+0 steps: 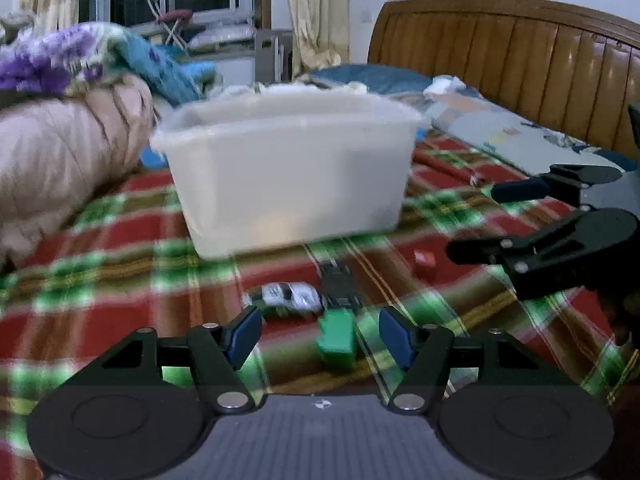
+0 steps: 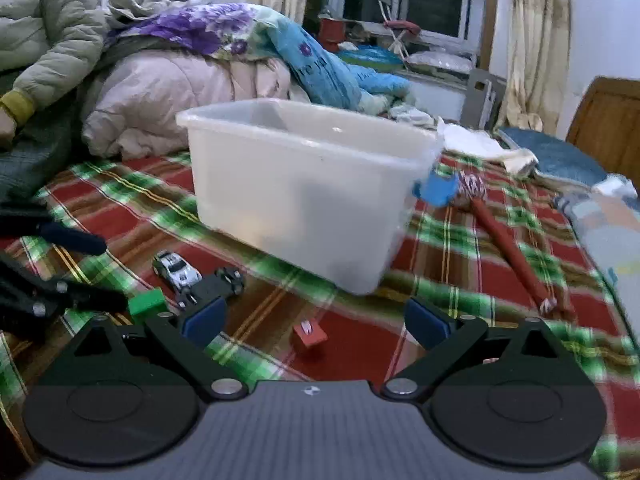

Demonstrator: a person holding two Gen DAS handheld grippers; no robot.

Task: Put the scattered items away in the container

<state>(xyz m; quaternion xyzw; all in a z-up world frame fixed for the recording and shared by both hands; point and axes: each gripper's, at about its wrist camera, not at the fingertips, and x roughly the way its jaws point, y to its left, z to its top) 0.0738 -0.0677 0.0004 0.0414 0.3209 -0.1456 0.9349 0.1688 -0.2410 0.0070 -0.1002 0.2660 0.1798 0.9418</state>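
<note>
We are at the reaching step, with nothing picked up yet. Our left gripper (image 1: 320,338) has its blue-padded fingers spread wide and empty, lined up on the small green plastic block (image 1: 337,338) lying on the red-and-green plaid blanket (image 1: 120,248). Our right gripper (image 2: 314,320) is likewise wide and empty, aimed at the small red cube (image 2: 309,334). A white toy car (image 2: 176,270) and a black toy car (image 2: 218,285) lie beside the green block. The translucent white plastic tub (image 2: 296,196) stands just beyond. Next, we judge, each gripper must drop around its block and close, then lift over the tub's rim.
</note>
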